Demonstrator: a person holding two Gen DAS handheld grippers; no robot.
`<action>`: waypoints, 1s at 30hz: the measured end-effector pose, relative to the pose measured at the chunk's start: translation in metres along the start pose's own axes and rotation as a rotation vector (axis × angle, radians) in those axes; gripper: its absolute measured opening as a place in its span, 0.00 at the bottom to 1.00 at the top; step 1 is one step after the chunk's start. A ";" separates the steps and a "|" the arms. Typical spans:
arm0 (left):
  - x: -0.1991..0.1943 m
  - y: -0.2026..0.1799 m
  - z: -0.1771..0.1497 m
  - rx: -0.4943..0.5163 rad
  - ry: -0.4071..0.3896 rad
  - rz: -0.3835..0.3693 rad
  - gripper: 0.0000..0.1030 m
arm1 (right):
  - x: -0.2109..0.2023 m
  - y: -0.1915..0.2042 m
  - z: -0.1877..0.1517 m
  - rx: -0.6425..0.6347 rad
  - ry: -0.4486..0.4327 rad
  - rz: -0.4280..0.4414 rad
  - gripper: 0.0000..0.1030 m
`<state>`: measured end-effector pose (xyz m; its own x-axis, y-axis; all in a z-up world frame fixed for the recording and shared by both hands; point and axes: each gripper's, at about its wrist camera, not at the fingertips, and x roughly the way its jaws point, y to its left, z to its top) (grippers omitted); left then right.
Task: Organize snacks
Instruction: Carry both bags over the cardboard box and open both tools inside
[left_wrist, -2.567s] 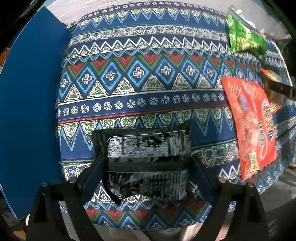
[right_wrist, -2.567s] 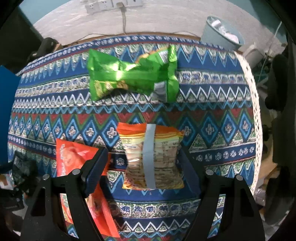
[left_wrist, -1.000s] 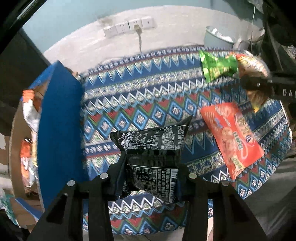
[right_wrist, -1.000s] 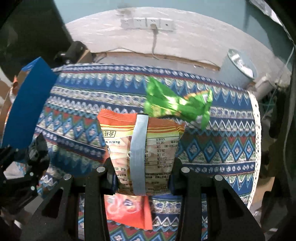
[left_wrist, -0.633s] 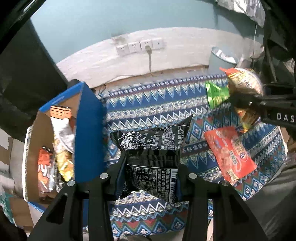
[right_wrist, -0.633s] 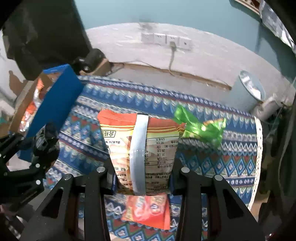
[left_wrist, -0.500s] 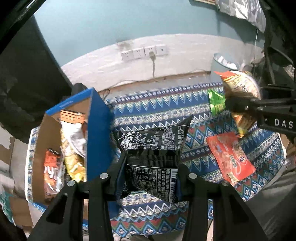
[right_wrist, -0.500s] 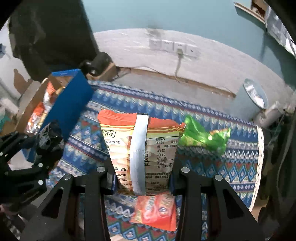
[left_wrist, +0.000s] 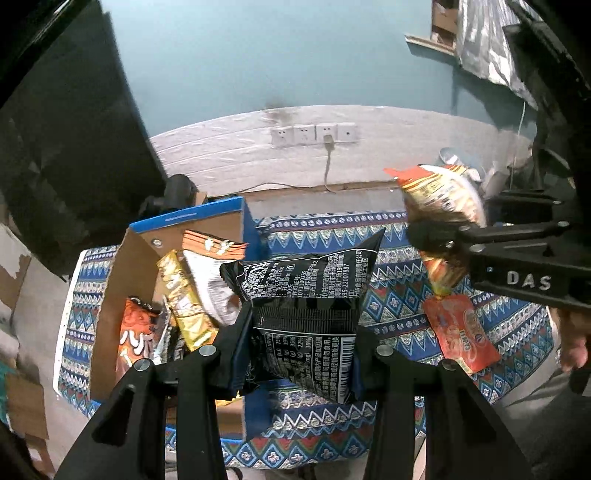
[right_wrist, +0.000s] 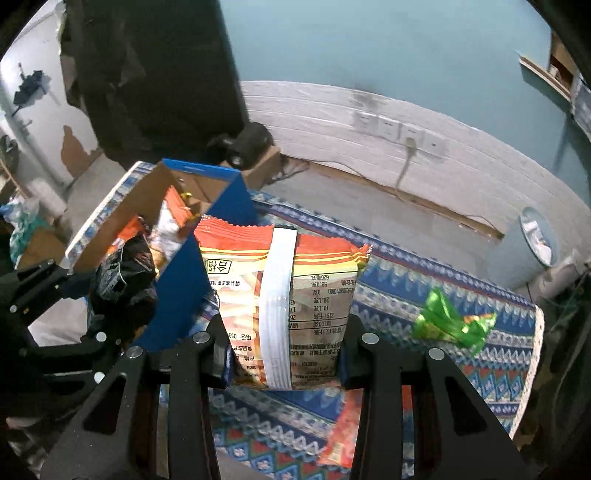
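My left gripper is shut on a black snack bag, held in the air beside the open blue cardboard box. The box holds several snack packs. My right gripper is shut on an orange snack bag with a white seam, lifted above the patterned tablecloth. From the left wrist view the right gripper and its orange bag hang at the right. A red snack pack and a green snack pack lie on the cloth.
The blue box stands at the table's left end, its near wall between the two grippers. A grey bin stands on the floor by the wall, right of the table. A wall with sockets runs behind. A hand shows at the right edge.
Both grippers have risen with their bags and the table has dropped away below. The blue box's inside with its snack packs has come into view at the left.
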<state>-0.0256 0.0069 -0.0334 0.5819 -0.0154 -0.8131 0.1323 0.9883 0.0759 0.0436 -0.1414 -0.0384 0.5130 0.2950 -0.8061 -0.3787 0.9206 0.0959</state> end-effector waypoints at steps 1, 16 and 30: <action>-0.002 0.005 0.000 -0.009 -0.004 -0.002 0.42 | 0.001 0.005 0.003 -0.007 0.000 0.003 0.37; -0.014 0.098 -0.006 -0.171 -0.032 0.037 0.42 | 0.031 0.088 0.052 -0.109 0.015 0.076 0.37; 0.019 0.174 -0.022 -0.293 0.032 0.110 0.43 | 0.094 0.161 0.083 -0.199 0.099 0.138 0.37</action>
<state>-0.0093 0.1816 -0.0491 0.5534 0.0939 -0.8276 -0.1694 0.9856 -0.0014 0.0948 0.0553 -0.0499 0.3714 0.3787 -0.8477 -0.5888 0.8020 0.1004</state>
